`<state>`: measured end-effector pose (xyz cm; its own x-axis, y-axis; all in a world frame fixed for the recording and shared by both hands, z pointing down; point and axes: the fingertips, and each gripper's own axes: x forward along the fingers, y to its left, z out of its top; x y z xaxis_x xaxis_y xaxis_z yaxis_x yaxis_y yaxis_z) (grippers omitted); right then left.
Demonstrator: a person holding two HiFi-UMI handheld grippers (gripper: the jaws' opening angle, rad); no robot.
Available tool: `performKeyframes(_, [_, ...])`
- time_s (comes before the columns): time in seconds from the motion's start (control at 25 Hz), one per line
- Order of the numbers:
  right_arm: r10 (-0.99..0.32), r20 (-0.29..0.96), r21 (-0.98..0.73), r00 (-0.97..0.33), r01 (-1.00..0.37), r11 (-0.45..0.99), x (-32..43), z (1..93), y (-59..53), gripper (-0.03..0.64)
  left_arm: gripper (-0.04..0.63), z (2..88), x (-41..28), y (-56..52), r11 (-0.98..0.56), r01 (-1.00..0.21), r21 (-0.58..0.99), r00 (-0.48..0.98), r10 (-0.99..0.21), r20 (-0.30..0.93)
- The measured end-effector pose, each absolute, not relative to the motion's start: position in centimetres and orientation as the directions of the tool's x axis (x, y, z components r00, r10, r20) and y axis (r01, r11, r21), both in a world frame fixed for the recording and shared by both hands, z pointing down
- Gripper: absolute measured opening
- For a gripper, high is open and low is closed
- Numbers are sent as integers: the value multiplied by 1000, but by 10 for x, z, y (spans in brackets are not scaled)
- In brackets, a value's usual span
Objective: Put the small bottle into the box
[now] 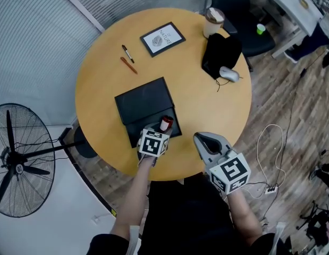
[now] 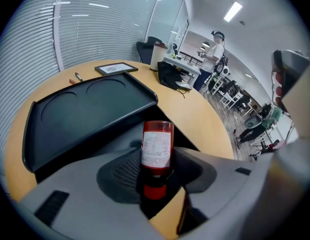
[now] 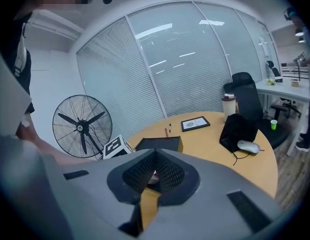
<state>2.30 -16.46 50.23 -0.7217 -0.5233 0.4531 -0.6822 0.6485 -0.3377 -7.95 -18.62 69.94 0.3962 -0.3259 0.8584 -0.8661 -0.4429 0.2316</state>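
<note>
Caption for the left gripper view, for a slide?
Left hand-held gripper clamps a small red bottle at the open black box on a round wooden table.

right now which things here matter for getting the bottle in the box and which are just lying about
In the job: small bottle, left gripper shut on it, open black box.

Lying about: black pen, orange pen, framed card, cup, black bag, mouse; right gripper shut, empty.

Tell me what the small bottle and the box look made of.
The small bottle looks dark red and glossy, glass or plastic, I cannot tell which, with a paper-like label. The box looks matte black, likely moulded plastic: round recesses are pressed into its lid.
</note>
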Motion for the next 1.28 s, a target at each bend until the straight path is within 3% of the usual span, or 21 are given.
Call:
performKeyframes(0.6, [-524,470,-334,-710,-692,640,29,507,-157,9,195,719,-77,-186,-431,-861,271,401,-244,883])
performKeyframes(1.28, [-532,458,-332,-712,-692,641,35,503,-150,9,192,707,-75,-183,-440,-866,237,388,-292,874])
